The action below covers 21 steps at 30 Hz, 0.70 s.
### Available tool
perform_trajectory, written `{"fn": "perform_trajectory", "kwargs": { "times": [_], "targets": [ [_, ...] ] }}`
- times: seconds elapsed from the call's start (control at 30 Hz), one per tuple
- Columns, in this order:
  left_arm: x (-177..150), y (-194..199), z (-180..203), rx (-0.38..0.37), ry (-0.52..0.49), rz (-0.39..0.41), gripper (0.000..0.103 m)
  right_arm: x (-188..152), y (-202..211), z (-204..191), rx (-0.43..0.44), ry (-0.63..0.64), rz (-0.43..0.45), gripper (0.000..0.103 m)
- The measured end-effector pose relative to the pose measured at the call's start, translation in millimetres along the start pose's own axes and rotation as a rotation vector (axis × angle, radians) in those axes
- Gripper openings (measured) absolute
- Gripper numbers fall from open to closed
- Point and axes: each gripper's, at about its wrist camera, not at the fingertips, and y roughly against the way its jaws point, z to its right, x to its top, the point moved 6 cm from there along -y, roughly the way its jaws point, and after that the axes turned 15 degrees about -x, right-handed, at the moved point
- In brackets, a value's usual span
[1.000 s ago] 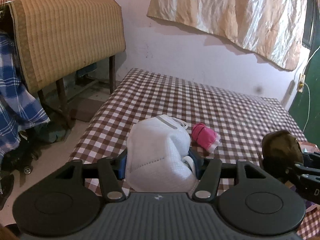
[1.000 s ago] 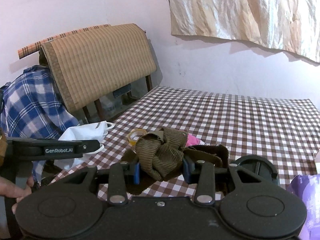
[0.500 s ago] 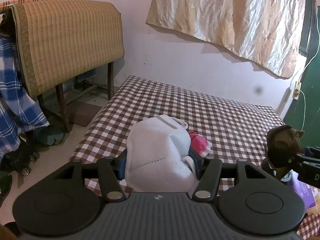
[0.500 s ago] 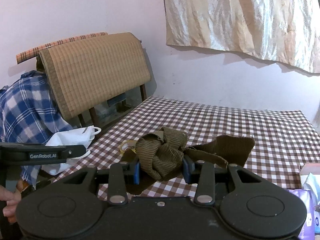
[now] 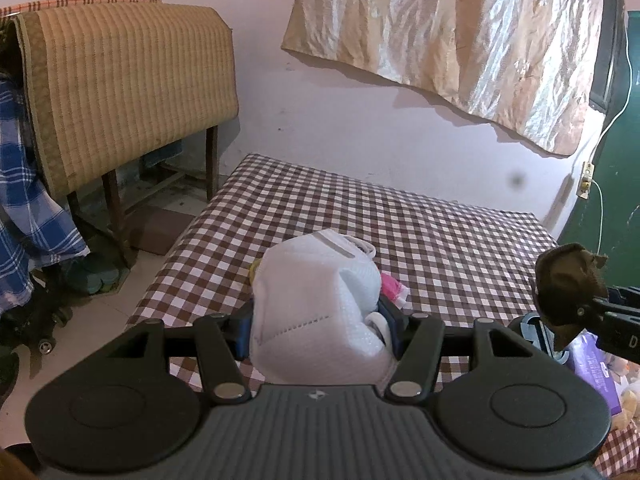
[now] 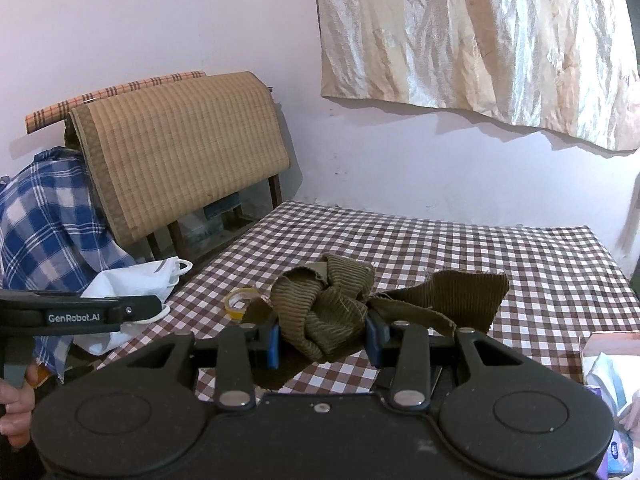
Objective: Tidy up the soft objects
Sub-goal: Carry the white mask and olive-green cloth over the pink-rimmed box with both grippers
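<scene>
The brown cloth (image 6: 328, 312) is rising off the checked tabletop (image 6: 460, 248) in the clenched right hand-held gripper (image 6: 323, 340). The left hand-held gripper (image 5: 320, 320) is gripping the white mask (image 5: 316, 300) near-left. Both are lifted, neither placed; the pink item (image 5: 390, 286) is waiting.

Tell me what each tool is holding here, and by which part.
Left tool: white face mask, pinched across its folded body. Right tool: brown corduroy cloth, gripped at a bunched middle fold.
</scene>
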Motion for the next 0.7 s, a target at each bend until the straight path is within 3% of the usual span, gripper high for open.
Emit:
{"fn": "perform_trajectory", "kwargs": {
  "times": [0.7],
  "targets": [
    [2.9,-5.2,18.0,-0.053,-0.022,0.001,0.06,10.3,4.4,22.6,-0.059,-0.023,0.022,0.047]
  ]
}}
